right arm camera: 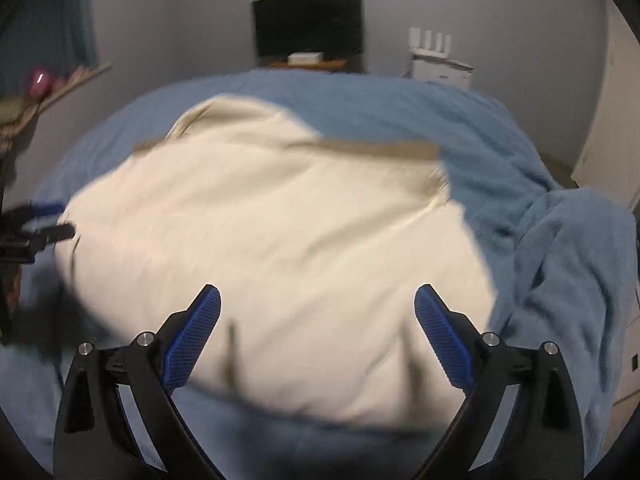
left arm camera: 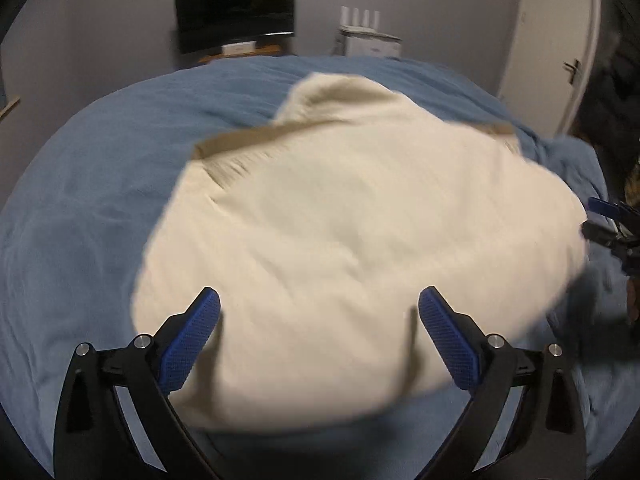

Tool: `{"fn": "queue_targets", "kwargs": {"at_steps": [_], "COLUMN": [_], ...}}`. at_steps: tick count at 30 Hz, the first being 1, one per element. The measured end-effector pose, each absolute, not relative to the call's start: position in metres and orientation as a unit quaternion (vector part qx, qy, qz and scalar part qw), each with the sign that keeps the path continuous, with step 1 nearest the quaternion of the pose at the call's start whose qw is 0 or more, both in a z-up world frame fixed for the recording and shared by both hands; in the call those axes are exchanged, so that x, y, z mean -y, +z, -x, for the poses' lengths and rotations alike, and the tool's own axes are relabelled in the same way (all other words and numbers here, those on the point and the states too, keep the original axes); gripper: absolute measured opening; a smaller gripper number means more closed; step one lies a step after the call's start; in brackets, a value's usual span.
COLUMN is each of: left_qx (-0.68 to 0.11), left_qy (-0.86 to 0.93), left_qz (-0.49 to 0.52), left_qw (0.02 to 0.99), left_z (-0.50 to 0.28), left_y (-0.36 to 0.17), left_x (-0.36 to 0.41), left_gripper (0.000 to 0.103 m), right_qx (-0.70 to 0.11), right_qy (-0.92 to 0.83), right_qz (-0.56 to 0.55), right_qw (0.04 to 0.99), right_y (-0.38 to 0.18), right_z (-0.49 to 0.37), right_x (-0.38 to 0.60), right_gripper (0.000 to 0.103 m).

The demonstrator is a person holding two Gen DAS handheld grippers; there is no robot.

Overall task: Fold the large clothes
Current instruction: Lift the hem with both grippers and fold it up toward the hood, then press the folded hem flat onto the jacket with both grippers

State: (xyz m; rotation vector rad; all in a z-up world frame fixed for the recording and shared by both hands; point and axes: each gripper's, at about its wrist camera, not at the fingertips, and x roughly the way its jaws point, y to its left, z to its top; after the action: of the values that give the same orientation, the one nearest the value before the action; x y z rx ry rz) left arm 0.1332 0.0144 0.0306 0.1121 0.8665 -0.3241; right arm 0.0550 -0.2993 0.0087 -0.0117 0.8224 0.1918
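A large cream garment [left arm camera: 340,240] with a tan band along its far edge lies spread and motion-blurred on the blue bed cover [left arm camera: 88,208]. My left gripper [left arm camera: 320,300] stands open above the garment's near edge, its blue pads wide apart with nothing pinched between them. In the right wrist view the same cream garment [right arm camera: 260,232] fills the middle, and my right gripper [right arm camera: 318,298] is likewise open over its near edge. Each gripper shows at the other view's side edge: the right gripper [left arm camera: 608,224] at the far right, the left gripper [right arm camera: 36,228] at the far left.
A dark screen [left arm camera: 236,16] on a wooden stand and a white box with a router [left arm camera: 368,40] stand past the bed's far edge. A white door [left arm camera: 552,40] is at the right. The blue cover bunches up [right arm camera: 568,264] at the bed's right side.
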Motion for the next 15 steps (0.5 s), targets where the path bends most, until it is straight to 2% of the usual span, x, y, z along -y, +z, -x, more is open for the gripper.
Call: {"fn": "queue_targets", "kwargs": {"at_steps": [5,10,15], "left_qx": [-0.423,-0.418,-0.428], "left_qy": [-0.151,-0.142,-0.136], "left_qz": [-0.088,-0.063,-0.048], "left_qw": [0.889,0.895,0.892], "left_z": [-0.13,-0.164,-0.205], "left_y": [0.009,0.011,0.006], "left_x": [0.01,0.024,0.034], "left_gripper": [0.097,0.097,0.097], "right_qx": [-0.428,-0.41,-0.428], "right_qy": [0.089,0.073,0.074], "right_qz": [0.028,0.035,0.008], "right_qw": [0.899,0.909,0.901], "right_y": [-0.026,-0.026,-0.025], "right_z": [-0.053,-0.076,-0.123], "right_x": [0.271,0.261,0.263], "right_gripper": [0.094,0.096,0.096]}}
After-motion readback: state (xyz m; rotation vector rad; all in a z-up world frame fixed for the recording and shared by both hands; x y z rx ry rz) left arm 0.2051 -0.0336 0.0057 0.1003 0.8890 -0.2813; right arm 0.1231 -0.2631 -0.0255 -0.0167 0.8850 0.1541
